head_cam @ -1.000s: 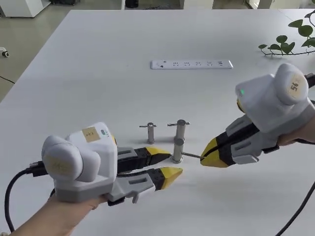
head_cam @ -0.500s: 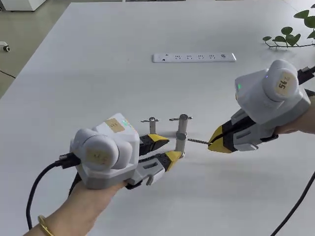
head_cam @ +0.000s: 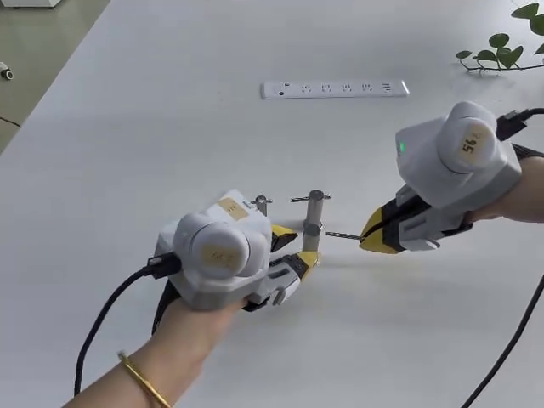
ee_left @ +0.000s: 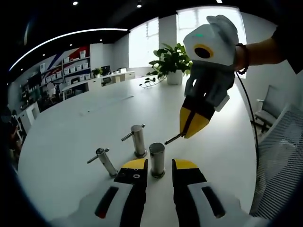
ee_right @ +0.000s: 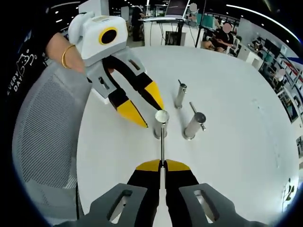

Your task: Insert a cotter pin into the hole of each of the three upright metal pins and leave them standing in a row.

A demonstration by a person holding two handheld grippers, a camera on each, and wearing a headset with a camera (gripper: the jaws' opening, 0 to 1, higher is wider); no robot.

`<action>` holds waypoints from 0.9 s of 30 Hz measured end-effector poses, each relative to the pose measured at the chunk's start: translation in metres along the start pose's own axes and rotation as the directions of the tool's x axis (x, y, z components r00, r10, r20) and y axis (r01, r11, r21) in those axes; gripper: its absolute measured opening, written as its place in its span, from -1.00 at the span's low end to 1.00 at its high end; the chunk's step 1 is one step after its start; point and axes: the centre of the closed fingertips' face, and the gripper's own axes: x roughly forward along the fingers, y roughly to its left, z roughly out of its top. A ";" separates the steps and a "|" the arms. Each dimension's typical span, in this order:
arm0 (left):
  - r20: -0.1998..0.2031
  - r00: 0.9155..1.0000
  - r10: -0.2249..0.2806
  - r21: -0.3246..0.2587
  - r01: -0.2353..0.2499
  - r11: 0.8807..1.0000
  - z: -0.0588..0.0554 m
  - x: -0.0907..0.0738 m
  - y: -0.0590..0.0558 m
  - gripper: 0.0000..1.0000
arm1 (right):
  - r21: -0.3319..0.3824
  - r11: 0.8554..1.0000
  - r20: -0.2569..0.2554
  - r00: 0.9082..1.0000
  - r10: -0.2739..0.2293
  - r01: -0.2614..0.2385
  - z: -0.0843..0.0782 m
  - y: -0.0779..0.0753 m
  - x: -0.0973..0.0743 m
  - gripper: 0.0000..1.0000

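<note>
Right tongs [ee_right: 162, 165] grip the thin steel cotter pin [ee_right: 162, 144]; left tongs [ee_left: 157, 165] gape around the grey metal post [ee_left: 156, 153]. A skewed push might topple it.

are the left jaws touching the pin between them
Apart. In the left gripper view the metal pin stands inside the open left gripper, a gap each side.

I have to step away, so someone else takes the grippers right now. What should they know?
Left hand-held gripper: open, jaws flanking the near upright pin, gaps visible on both sides.
Right hand-held gripper: shut on a cotter pin, its tip at the near pin's side; whether it has entered the hole cannot be told.
Done: the two far pins each carry a cotter pin and stand upright.
To do: push this cotter pin through, release, leave all three in a row.
</note>
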 end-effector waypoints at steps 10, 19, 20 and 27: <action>-0.017 1.000 -0.007 -0.036 0.007 0.999 -0.007 0.014 0.001 -0.66 | -0.020 1.000 0.003 1.000 0.013 -0.013 0.003 0.000 0.003 -1.00; -0.018 1.000 -0.003 -0.074 0.002 0.997 -0.009 0.014 0.006 -0.76 | -0.048 0.999 -0.015 1.000 0.019 -0.019 0.004 -0.002 0.004 -1.00; -0.017 1.000 -0.004 -0.076 0.003 0.997 -0.009 0.015 0.005 -0.76 | -0.049 0.999 -0.017 1.000 0.017 -0.018 0.004 -0.002 0.004 -1.00; -0.014 1.000 -0.016 -0.077 0.015 0.997 -0.010 0.015 0.005 -0.77 | -0.053 0.998 -0.002 1.000 0.024 -0.024 0.008 -0.002 0.003 -1.00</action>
